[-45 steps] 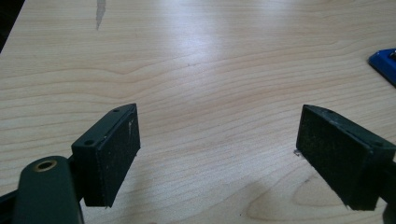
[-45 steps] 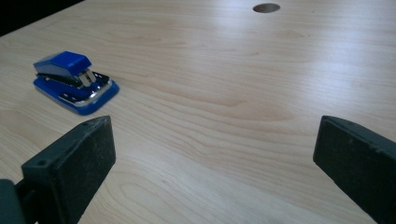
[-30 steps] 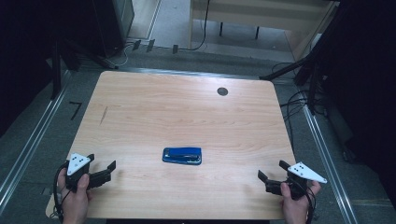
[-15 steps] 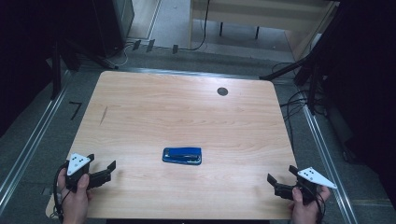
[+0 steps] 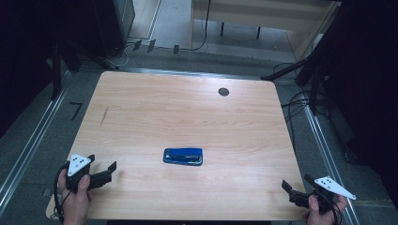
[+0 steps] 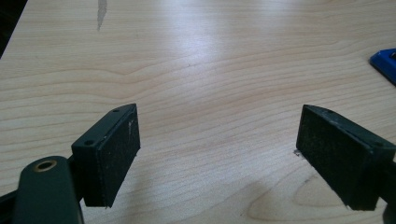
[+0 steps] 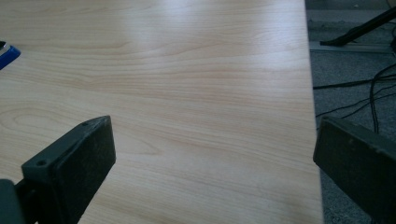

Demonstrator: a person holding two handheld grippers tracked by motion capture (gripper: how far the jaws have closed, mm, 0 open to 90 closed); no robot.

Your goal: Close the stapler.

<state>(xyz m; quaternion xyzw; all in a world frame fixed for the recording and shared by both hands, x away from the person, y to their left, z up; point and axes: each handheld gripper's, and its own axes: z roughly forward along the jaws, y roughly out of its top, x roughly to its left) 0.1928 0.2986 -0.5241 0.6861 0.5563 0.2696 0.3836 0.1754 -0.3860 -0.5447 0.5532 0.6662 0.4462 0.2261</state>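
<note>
Standing at the near edge of the desk [image 5: 141, 117], a person is holding a gripper in each hand, both low and at the corners closest to them. The left gripper [image 5: 101, 174] is sitting over the near left corner with its jaws spread wide and pinching nothing; in the left gripper view its pads [image 6: 116, 154] are framing bare wood, and a blue corner of the stapler [image 6: 385, 63] is peeking in at the right edge. The right gripper [image 5: 295, 194] is hanging at the near right corner, half off the desk edge, its jaws likewise spread and empty; in the right gripper view one jaw is sitting over wood and the other out over the grey floor [image 7: 355, 70] and its cables.

Farther in, the stapler [image 5: 183, 156] is lying flat and alone, roughly midway between the two grippers and well apart from both, its long side running across the desk. That placement seems to be giving either hand an even reach, and the wide jaws look like readiness for a grasp not yet begun.

Beyond it, a dark round grommet [image 5: 224, 92] is sitting near the far edge, and a wooden bench [image 5: 263, 14] is standing behind.
</note>
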